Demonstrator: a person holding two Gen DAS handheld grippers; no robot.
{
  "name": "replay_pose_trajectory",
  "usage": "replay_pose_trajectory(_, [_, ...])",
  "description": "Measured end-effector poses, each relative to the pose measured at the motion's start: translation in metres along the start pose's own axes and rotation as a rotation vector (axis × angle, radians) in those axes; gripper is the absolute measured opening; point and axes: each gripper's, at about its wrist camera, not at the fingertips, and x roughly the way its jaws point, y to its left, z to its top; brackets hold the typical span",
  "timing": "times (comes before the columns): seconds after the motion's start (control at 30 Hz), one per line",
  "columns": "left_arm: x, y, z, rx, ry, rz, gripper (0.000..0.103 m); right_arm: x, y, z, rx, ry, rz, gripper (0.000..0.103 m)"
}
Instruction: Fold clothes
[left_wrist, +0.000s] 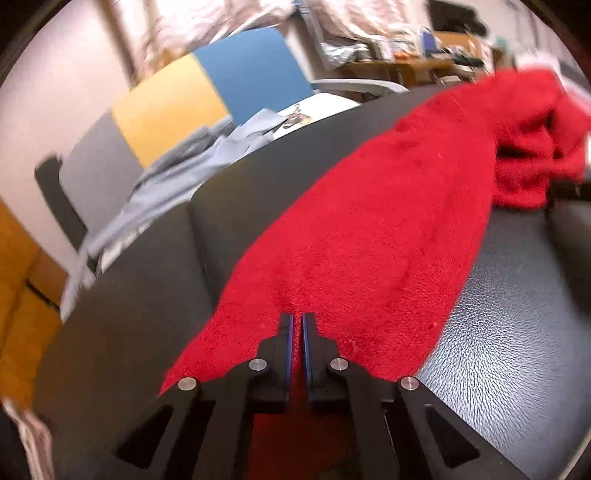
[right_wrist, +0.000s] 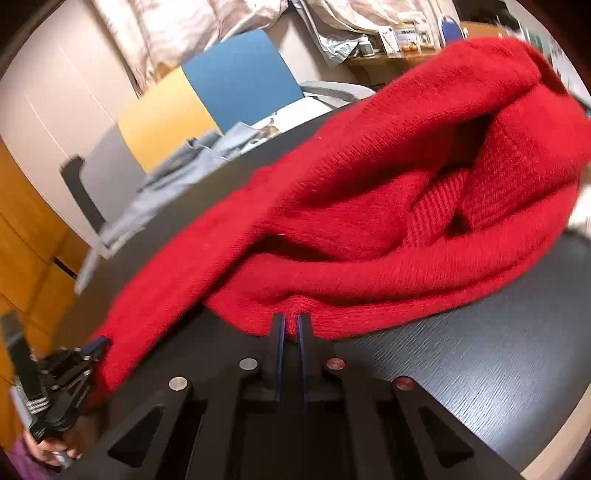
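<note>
Both tools, left tool (left_wrist: 297, 325) and right tool (right_wrist: 291, 325), pinch my red sweater's (right_wrist: 369, 192) near edge on the black table (right_wrist: 480, 350); soft, floppy knit, best gripped along its hem.

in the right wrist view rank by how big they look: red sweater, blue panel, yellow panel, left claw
1. red sweater, though nearness inflates it
2-3. blue panel and yellow panel, too alike to rank
4. left claw

Black tool (left_wrist: 297, 317), blue pads (left_wrist: 290, 343), silver screws; purple sleeve (right_wrist: 22, 465).
</note>
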Motion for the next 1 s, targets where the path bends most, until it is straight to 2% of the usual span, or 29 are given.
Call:
replay_pose_trajectory(0.1, [-0.014,0.042,-0.003,-0.087,-0.039,0.048,0.003,-0.016,0.014,-0.008,0.019,-0.001,0.12,0.0])
replay_pose_trajectory(0.13, [-0.019,0.056,-0.005,-0.117,-0.051,0.064,0.0,-0.02,0.026,-0.013,-0.009,0.007,0.14,0.0])
replay_pose_trajectory(0.23, [-0.032,0.114,-0.016,-0.229,-0.063,0.208,0.0,-0.021,0.062,-0.028,-0.142,0.02,0.106,0.0])
replay_pose_trajectory(0.27, [-0.034,0.134,-0.022,-0.266,-0.056,0.241,0.0,-0.022,0.071,-0.033,-0.172,0.024,0.095,0.005])
replay_pose_trajectory(0.3, [-0.035,0.152,-0.029,-0.299,-0.039,0.255,0.0,-0.019,0.079,-0.037,-0.198,0.024,0.059,0.023])
replay_pose_trajectory(0.33, [-0.037,0.168,-0.037,-0.331,-0.019,0.267,0.0,-0.015,0.086,-0.041,-0.221,0.022,0.011,0.03])
replay_pose_trajectory(0.43, [-0.045,0.183,-0.062,-0.357,0.003,0.223,0.0,0.003,0.093,-0.04,-0.294,0.029,-0.197,0.033])
replay_pose_trajectory(0.5, [-0.047,0.164,-0.069,-0.294,-0.004,0.215,0.005,0.008,0.086,-0.039,-0.343,0.04,-0.262,0.037])
replay_pose_trajectory(0.57, [-0.045,0.134,-0.068,-0.217,-0.015,0.169,0.028,0.012,0.084,-0.038,-0.399,0.051,-0.293,0.04])
replay_pose_trajectory(0.6, [-0.043,0.115,-0.067,-0.172,-0.021,0.138,0.07,0.015,0.084,-0.035,-0.422,0.054,-0.294,0.041])
replay_pose_trajectory(0.63, [-0.042,0.099,-0.064,-0.137,-0.035,0.12,0.101,0.02,0.085,-0.032,-0.444,0.054,-0.289,0.042])
replay_pose_trajectory(0.7, [-0.046,0.065,-0.054,-0.067,-0.133,0.096,0.103,0.031,0.085,-0.028,-0.452,0.092,-0.265,0.051])
replay_pose_trajectory(0.8, [-0.042,0.014,-0.036,0.068,-0.224,0.091,0.103,0.049,0.075,-0.025,-0.467,0.143,-0.272,0.054])
replay_pose_trajectory(0.87, [-0.024,-0.01,-0.021,0.14,-0.207,0.126,0.103,0.05,0.071,-0.028,-0.487,0.105,-0.284,0.059])
replay_pose_trajectory(0.93, [0.003,-0.016,-0.008,0.163,-0.13,0.143,0.103,0.048,0.069,-0.031,-0.475,0.078,-0.286,0.059])
replay_pose_trajectory(0.97, [0.014,-0.016,-0.003,0.162,-0.096,0.15,0.103,0.046,0.067,-0.033,-0.455,0.065,-0.282,0.057])
replay_pose_trajectory(1.0, [0.019,-0.014,-0.001,0.148,-0.078,0.133,0.102,0.046,0.066,-0.033,-0.437,0.053,-0.287,0.047])
